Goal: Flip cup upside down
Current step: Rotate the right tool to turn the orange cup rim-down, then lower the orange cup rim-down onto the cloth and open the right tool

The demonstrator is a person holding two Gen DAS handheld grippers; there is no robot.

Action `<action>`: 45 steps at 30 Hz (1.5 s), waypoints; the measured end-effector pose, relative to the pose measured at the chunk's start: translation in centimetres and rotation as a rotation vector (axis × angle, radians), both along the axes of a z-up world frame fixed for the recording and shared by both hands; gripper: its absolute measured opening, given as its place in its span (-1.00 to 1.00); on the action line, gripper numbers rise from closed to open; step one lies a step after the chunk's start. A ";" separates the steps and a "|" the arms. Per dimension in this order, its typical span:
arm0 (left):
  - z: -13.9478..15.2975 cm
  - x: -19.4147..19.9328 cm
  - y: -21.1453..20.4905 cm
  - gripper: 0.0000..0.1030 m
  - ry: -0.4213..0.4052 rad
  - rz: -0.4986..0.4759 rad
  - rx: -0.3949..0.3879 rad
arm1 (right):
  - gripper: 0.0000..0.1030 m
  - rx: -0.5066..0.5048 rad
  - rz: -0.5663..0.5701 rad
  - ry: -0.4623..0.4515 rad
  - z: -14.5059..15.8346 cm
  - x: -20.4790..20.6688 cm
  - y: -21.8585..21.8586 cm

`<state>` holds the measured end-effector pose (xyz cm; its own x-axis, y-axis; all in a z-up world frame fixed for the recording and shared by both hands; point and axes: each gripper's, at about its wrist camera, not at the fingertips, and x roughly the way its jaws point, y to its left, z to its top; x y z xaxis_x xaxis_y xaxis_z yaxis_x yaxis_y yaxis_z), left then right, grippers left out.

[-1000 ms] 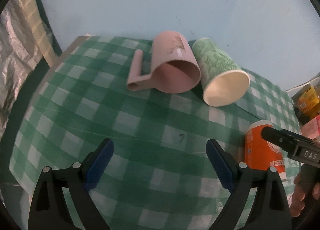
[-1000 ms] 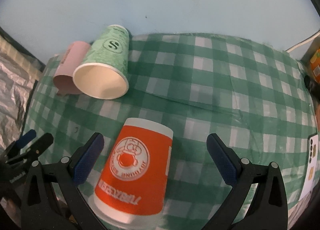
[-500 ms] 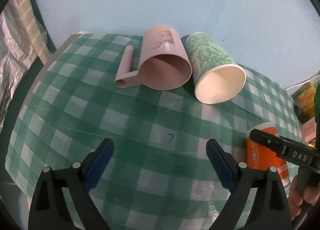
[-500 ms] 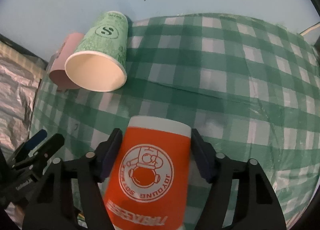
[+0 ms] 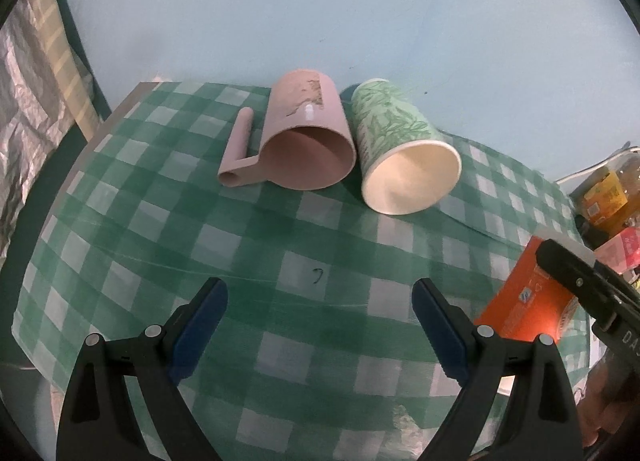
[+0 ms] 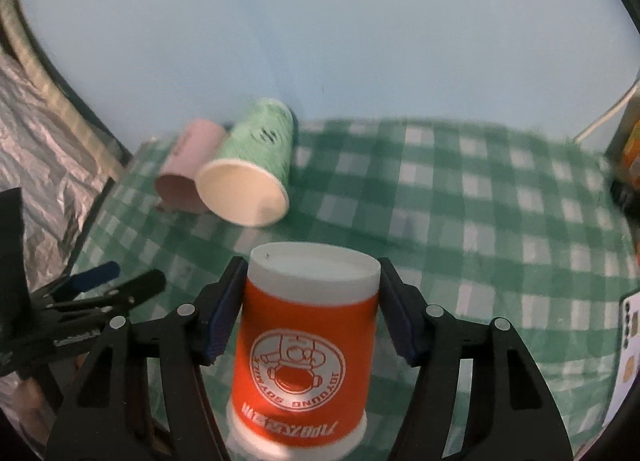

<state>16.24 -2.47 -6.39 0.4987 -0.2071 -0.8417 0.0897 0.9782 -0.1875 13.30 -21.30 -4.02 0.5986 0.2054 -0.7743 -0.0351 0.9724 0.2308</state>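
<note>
Right wrist view: right hand-held gripper [image 6: 308, 307] is clamping the orange printed paper cup [image 6: 306, 335], base up, above the green checked worktop [image 6: 460, 213]. It wants level lowering, release after rim contact. Left hand-held gripper [image 5: 318, 325] is hanging wide, empty.

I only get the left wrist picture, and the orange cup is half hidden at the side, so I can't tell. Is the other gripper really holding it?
Observer: Yes. In the right wrist view the right gripper is shut on the orange cup, with one pad against each side.
Operator: Which way is its picture facing?
Observer: The round logo and the lettering read upside down there, and the cup's closed white end points away from the camera.
</note>
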 end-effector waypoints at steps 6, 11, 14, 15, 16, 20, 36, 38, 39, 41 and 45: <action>0.3 -0.8 -0.1 0.84 -0.018 0.004 -0.009 | 0.25 -0.035 -0.008 -0.121 1.6 -1.7 0.5; 0.1 -1.6 0.0 0.84 -0.038 0.008 -0.016 | 0.25 -0.083 0.000 -0.214 2.5 -3.0 1.4; -0.1 -2.0 0.2 0.84 -0.044 0.020 -0.009 | 0.25 -0.110 -0.013 -0.263 2.5 -3.5 1.8; -0.3 -2.1 0.3 0.84 -0.043 0.023 -0.011 | 0.25 -0.113 -0.015 -0.276 2.4 -3.6 1.9; -0.4 -2.2 0.5 0.84 -0.042 0.024 -0.012 | 0.25 -0.116 -0.016 -0.285 2.2 -3.6 2.1; -0.8 -2.3 1.0 0.84 -0.038 0.039 -0.023 | 0.25 -0.164 -0.026 -0.335 1.4 -3.9 2.8; -2.0 -2.7 0.8 0.84 -0.044 0.022 -0.008 | 0.25 -0.266 -0.043 -0.407 -1.6 -4.3 4.2; -2.0 -2.9 0.7 0.84 -0.049 0.015 -0.007 | 0.25 -0.266 -0.047 -0.415 -1.7 -4.8 4.2; -2.0 -3.0 0.7 0.84 -0.053 0.014 -0.005 | 0.25 -0.264 -0.050 -0.416 -1.7 -5.0 4.2; -2.0 -3.2 0.6 0.84 -0.062 0.009 -0.007 | 0.25 -0.259 -0.057 -0.415 -1.8 -5.3 4.1; -2.1 -3.6 0.5 0.84 -0.071 0.005 -0.012 | 0.25 -0.246 -0.068 -0.405 -1.9 -5.7 3.9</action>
<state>12.65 -1.96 -8.47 0.5583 -0.2143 -0.8015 0.0980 0.9763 -0.1927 7.57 -17.40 -5.95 0.8680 -0.0055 -0.4965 -0.0086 0.9996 -0.0260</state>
